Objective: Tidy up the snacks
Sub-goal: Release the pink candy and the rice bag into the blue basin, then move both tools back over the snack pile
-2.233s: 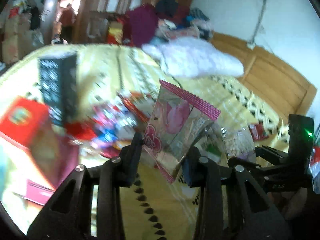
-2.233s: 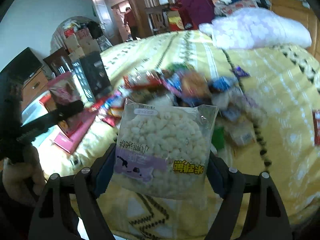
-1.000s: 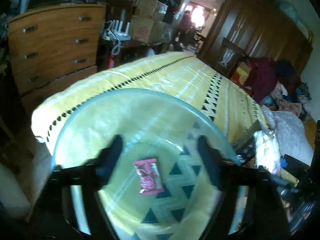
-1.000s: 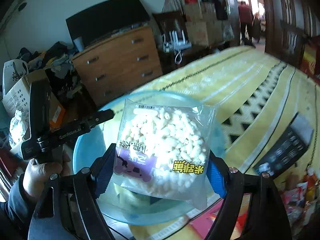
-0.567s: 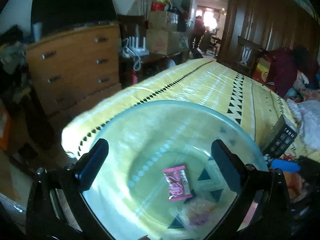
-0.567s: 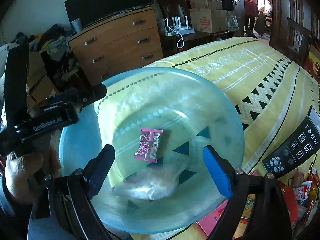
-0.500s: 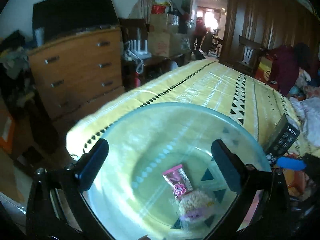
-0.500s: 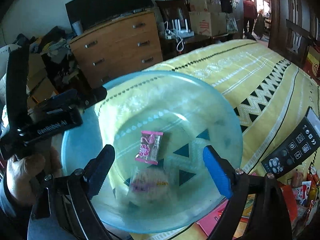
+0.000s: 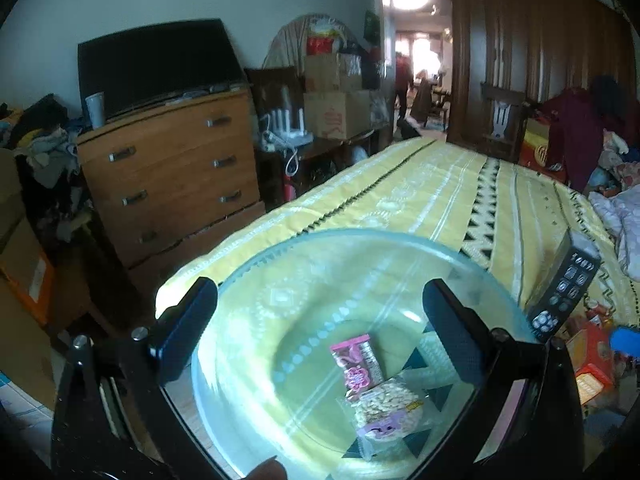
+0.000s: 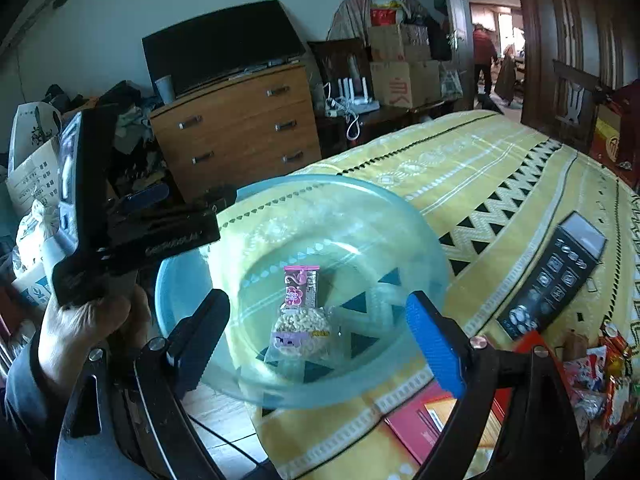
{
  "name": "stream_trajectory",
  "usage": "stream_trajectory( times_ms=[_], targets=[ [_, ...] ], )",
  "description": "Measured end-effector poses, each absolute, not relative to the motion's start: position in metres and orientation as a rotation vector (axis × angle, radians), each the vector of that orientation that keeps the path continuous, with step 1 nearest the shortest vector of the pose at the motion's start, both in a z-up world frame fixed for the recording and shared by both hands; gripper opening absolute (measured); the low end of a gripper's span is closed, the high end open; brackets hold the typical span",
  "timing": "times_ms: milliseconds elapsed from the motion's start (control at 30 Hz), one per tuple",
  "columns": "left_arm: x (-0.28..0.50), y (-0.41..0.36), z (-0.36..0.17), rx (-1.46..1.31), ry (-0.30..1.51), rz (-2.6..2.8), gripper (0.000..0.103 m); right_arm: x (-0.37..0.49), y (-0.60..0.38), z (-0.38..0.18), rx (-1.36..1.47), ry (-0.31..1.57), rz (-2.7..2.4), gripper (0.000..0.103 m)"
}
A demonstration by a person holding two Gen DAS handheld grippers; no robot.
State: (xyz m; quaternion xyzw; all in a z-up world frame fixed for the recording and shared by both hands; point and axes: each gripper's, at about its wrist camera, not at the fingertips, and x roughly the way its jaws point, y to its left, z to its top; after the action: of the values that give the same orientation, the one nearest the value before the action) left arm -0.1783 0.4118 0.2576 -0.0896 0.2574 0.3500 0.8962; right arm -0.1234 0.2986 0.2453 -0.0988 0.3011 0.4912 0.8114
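1. Translucent blue plastic basin (image 10: 420, 248) is sitting at the corner of the yellow bedspread (image 10: 500, 168); I'm hovering both grippers over it, jaws spread wide, nothing in either.
2. Inside the basin: pink candy packet (image 10: 301, 286) and clear puffed-rice snack bag (image 10: 301, 332), touching end to end, candy on the far side, both lying flat with long axes running away from me.
3. R gripper (image 10: 316, 334) is looking right down on the rice bag, which is showing between its two fingers; L gripper (image 9: 320, 324) is hanging w/ both packets below & a bit right of its centre.
4. Remaining snack pile (image 10: 600, 376) is lying off to my right on the bedspread, past the black box (image 10: 556, 276) and red box (image 10: 436, 412). R gripper is nearer, so I'm judging the next pick is a swing right for it; L hand (image 10: 84, 328) is farther off.
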Motion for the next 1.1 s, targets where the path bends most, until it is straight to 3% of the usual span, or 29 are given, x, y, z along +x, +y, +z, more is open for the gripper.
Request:
stream_trajectory(
  times_ms=[333, 467, 567, 633, 867, 933, 1100],
  targets=[
    [-0.246, 0.289, 0.382, 0.096, -0.135, 0.639, 0.103, -0.161, 0.157, 0.231, -0.166, 0.540, 0.880, 0.093],
    [-0.260, 0.254, 0.398, 0.074, -0.403, 0.628, 0.103, -0.177, 0.085, 0.239, -0.133, 0.434, 0.742, 0.094],
    [-0.233, 0.249, 0.386, -0.070, -0.284, 0.488, 0.103, -0.192, 0.035, 0.240, -0.144, 0.367, 0.622, 0.103],
    [-0.205, 0.232, 0.365, -0.101, -0.140, 0.391, 0.103, -0.196, 0.002, 0.232, -0.141, 0.370, 0.546, 0.103],
    [-0.120, 0.145, 0.262, -0.066, 0.410, -0.039, 0.103, -0.184, -0.118, 0.156, -0.047, 0.637, 0.325, 0.103],
    [-0.106, 0.129, 0.236, -0.078, 0.528, -0.091, 0.102, -0.171, -0.145, 0.131, -0.012, 0.723, 0.285, 0.098],
    [-0.091, 0.106, 0.197, -0.074, 0.682, -0.135, 0.100, -0.135, -0.168, 0.088, 0.039, 0.870, 0.297, 0.095]
  ],
)
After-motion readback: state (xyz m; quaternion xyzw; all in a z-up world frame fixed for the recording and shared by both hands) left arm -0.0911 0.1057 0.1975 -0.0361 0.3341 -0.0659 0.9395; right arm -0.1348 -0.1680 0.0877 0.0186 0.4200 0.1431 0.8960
